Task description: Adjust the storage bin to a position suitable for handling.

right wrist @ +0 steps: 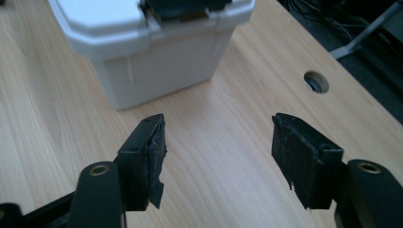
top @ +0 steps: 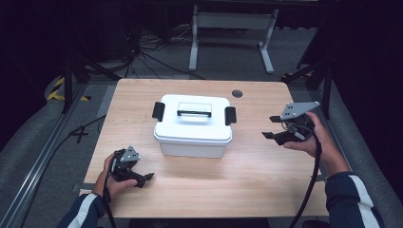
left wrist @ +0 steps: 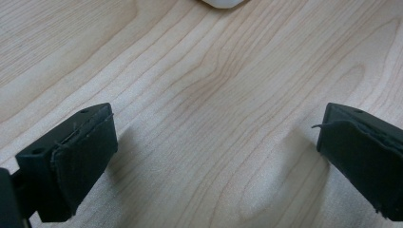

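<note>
A white lidded storage box [top: 193, 125] with a black top handle [top: 194, 113] and black side latches [top: 230, 115] sits in the middle of the wooden table [top: 237, 166]. My left gripper [top: 148, 177] rests low near the front left, open, its jaws pointing right with nothing between them. In the left gripper view a corner of the box [left wrist: 222, 3] shows at the top edge. My right gripper [top: 272, 127] hovers to the right of the box, open and aimed at its right end. The right gripper view has the box [right wrist: 152, 52] and its latch [right wrist: 183, 8] ahead of the open jaws.
A round cable hole [top: 237, 93] sits near the table's far edge, also visible as the hole [right wrist: 316, 81] in the right gripper view. Beyond the table stand a white frame [top: 232, 28] and floor cables. Bare wood lies in front of the box.
</note>
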